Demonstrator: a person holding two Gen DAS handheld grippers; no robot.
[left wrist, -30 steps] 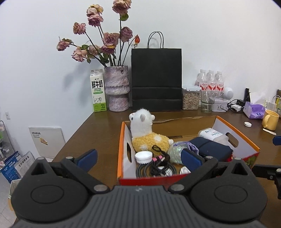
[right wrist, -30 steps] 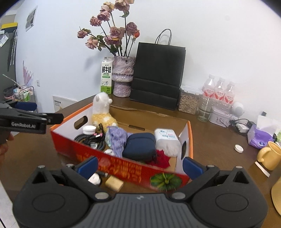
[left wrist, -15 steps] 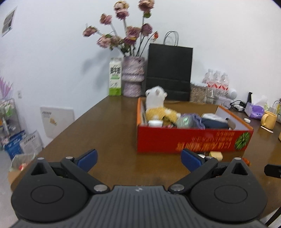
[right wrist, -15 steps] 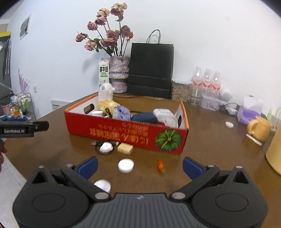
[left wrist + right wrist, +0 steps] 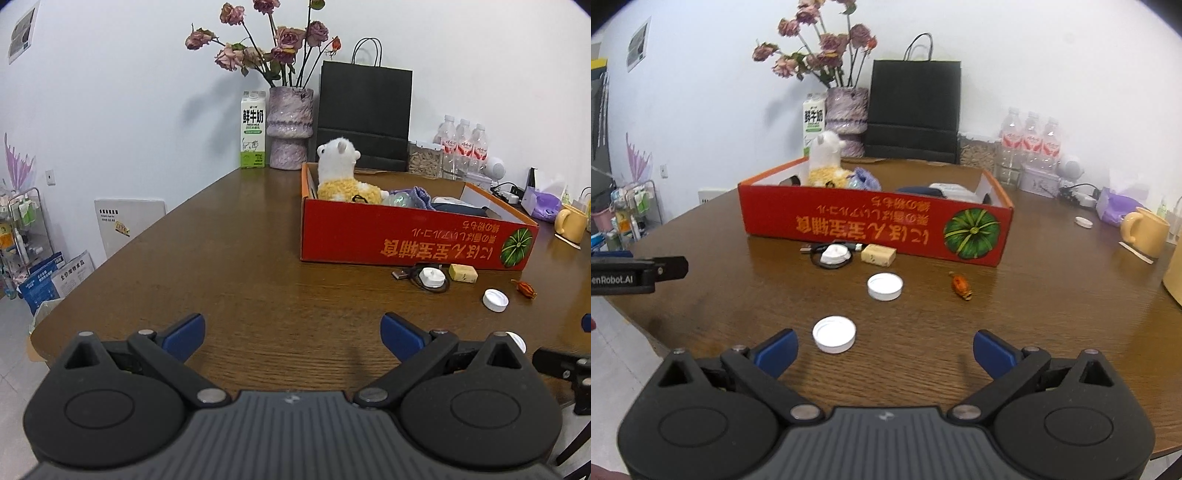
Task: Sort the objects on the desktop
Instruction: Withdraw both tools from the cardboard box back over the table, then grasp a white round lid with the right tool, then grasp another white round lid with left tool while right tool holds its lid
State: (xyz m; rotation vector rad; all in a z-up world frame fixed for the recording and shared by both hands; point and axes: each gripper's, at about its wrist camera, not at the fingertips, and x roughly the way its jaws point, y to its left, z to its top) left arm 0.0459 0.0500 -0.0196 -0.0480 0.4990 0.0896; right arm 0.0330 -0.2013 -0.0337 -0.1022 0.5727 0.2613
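wooden table (image 5: 1052,295) | red cardboard box (image 5: 875,225) mid-table w/ alpaca plush (image 5: 827,162) inside | L gripper (image 5: 291,334) released, empty, over bare wood | R gripper (image 5: 885,349) released, empty | 2 white lids (image 5: 834,333) (image 5: 885,286), soap bar (image 5: 878,254), cable coil (image 5: 831,254), orange candy (image 5: 960,285) on table in front of box

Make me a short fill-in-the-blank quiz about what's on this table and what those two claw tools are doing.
1. The plush toy sits inside the ____ box.
2. Both the left gripper and the right gripper hold ____.
3. The mug near the table's right side is ____ in colour.
4. Between the box and the right gripper lie ____ white caps, and.

Missing words: red; nothing; yellow; two
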